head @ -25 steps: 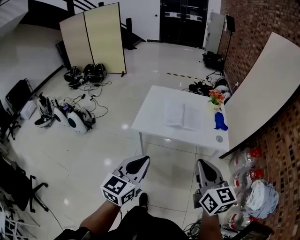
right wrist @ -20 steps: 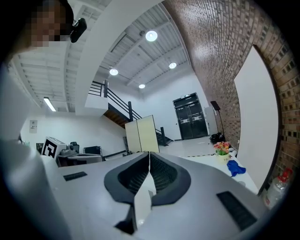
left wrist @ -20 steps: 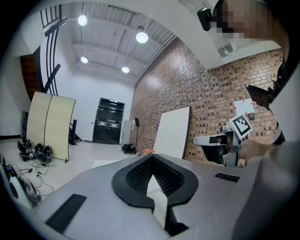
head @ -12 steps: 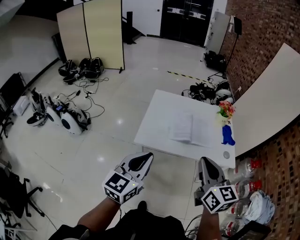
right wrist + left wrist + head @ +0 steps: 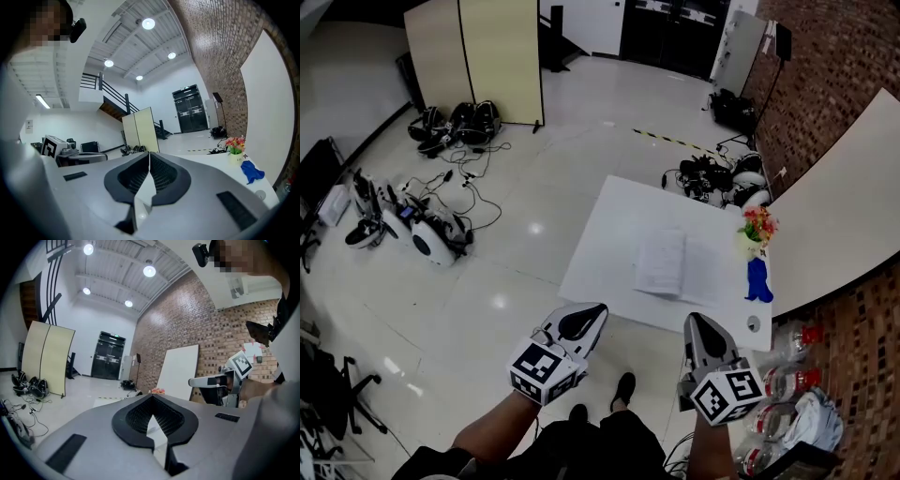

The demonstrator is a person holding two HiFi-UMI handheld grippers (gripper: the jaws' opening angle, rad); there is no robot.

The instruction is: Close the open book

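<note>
An open book (image 5: 673,265) lies flat with white pages up on the white table (image 5: 609,244), ahead of me across a stretch of floor. My left gripper (image 5: 597,308) is held over the floor short of the table's near edge, shut and holding nothing; its tips meet in the left gripper view (image 5: 151,396). My right gripper (image 5: 695,320) is beside it, also shut and holding nothing (image 5: 149,153), just short of the table's near right corner. Both point level toward the table. Neither gripper view shows the book.
On the table's right edge stand a vase of flowers (image 5: 757,228), a blue cloth (image 5: 757,281) and a small round thing (image 5: 754,323). A big white board (image 5: 844,197) leans on the brick wall. Bottles (image 5: 787,375) lie right of me; devices with cables (image 5: 431,230) lie left.
Both grippers have moved forward together toward the table, still shut. The table and book now sit nearer and lower in the head view.
</note>
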